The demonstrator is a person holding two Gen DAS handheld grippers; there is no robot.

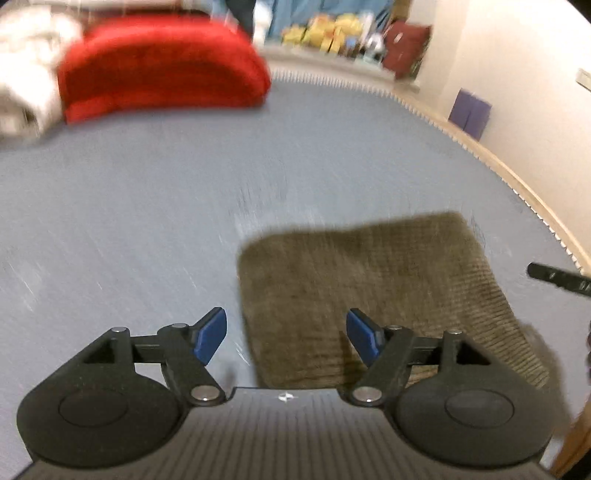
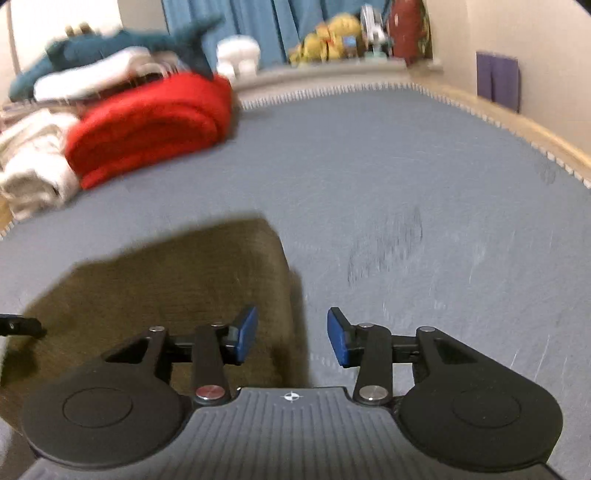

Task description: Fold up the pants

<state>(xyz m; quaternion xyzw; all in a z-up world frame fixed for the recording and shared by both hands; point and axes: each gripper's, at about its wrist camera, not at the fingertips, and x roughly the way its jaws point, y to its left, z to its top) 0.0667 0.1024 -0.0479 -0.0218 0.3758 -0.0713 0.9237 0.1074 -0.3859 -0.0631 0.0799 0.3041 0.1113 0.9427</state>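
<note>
One pair of pants (image 1: 373, 295), olive-brown, ribbed or corduroy-like as far as the blur allows, folded into a flat rectangular packet. It lies on the grey-blue mat (image 1: 147, 206), near the mat's right edge in the left wrist view. Two grippers over it, both with blue pads. Left gripper (image 1: 286, 334): jaws wide apart, nothing between them, above the packet's left edge. Right gripper (image 2: 291, 336): jaws apart, also empty, above the packet's right edge.

One red folded blanket (image 2: 151, 125) at the mat's far side. One heap of white cloth (image 2: 33, 166) just beside it. One dark teal plush (image 2: 110, 44) on top of the pile behind. Mat edge is toothed, bordered by a pale wooden strip (image 1: 517, 177). Beyond: blue curtain (image 2: 240, 22), yellow soft toys (image 2: 332, 33) on a ledge, cream wall with one purple rectangle (image 2: 496, 77).
</note>
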